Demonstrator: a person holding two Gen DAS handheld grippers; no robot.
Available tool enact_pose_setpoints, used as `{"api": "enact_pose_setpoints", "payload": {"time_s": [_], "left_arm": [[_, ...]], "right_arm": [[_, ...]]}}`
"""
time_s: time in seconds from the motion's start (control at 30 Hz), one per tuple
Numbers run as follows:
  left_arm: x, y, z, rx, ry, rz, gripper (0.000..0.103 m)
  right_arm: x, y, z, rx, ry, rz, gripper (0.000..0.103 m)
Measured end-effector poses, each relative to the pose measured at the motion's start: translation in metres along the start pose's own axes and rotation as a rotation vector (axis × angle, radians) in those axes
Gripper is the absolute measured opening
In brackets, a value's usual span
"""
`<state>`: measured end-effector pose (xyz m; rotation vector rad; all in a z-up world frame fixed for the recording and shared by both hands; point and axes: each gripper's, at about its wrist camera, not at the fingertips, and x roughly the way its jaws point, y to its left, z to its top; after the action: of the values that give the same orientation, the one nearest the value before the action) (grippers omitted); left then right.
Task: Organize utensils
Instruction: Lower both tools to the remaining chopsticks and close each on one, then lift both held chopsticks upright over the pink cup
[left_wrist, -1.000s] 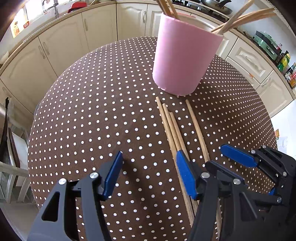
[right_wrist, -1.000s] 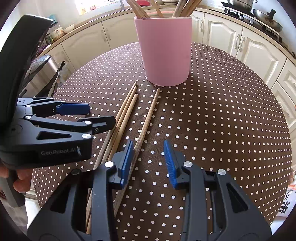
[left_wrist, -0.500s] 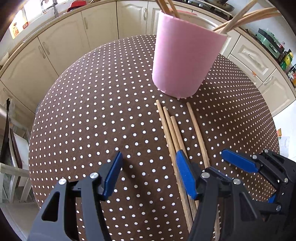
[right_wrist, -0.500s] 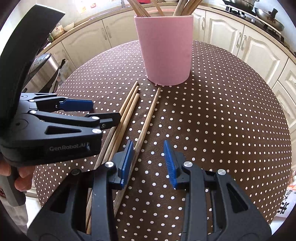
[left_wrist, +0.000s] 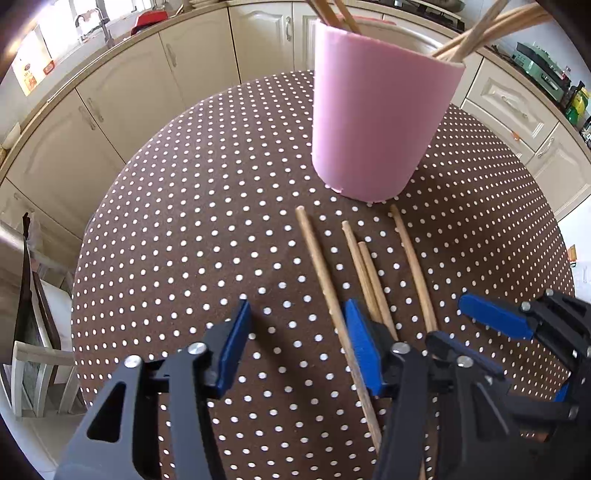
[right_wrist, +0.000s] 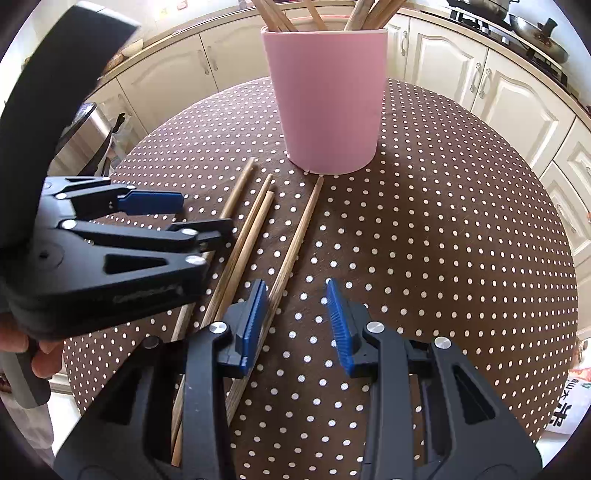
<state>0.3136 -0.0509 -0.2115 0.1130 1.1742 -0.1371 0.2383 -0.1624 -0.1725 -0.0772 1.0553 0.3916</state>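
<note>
Four matt, pale wooden chopsticks (left_wrist: 328, 284) lie ahead of the left hand-held gripper (left_wrist: 295, 347), with its matt black plastic frame and ribbed blue pads, on a worktop (left_wrist: 184, 240) under brown cloth with white dots. Beyond stands a smooth, matt pink holder (left_wrist: 373, 125), before glossy cream cabinet doors (left_wrist: 122, 110).

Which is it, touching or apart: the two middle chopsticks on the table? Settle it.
Touching. In the right wrist view the middle chopsticks lie pressed side by side, no tablecloth between.
</note>
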Motion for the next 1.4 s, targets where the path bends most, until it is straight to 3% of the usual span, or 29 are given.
{"api": "enact_pose_setpoints", "payload": {"time_s": [0.07,0.2,0.3,0.37,0.53,0.77,1.07,1.4], "left_arm": [[-0.001,0.006,0.001,-0.013,-0.005,0.005,0.032],[-0.002,0.014,-0.001,-0.021,-0.020,0.009,0.015],[-0.002,0.014,-0.001,-0.023,-0.035,0.001,0.009],[-0.002,0.013,-0.003,-0.026,-0.048,-0.013,0.006],[-0.014,0.017,-0.017,-0.030,-0.099,-0.065,0.006],[-0.059,0.023,-0.025,-0.030,-0.214,-0.125,0.006],[-0.133,0.027,-0.042,-0.037,-0.445,-0.167,0.006],[-0.198,0.017,-0.044,-0.019,-0.680,-0.184,0.006]], "right_arm": [[0.003,-0.001,0.005,0.000,0.008,-0.007,0.034],[0.010,0.001,0.018,-0.006,0.029,-0.024,0.032],[0.015,0.007,0.027,-0.027,0.040,-0.065,0.014],[0.017,0.009,0.031,-0.025,0.046,-0.061,0.012],[0.013,-0.001,0.026,0.017,0.014,-0.024,0.009],[-0.029,-0.002,0.022,0.051,-0.117,0.047,0.007],[-0.100,0.006,0.014,0.055,-0.336,0.124,0.007],[-0.154,0.018,0.018,0.057,-0.522,0.138,0.006]]}}
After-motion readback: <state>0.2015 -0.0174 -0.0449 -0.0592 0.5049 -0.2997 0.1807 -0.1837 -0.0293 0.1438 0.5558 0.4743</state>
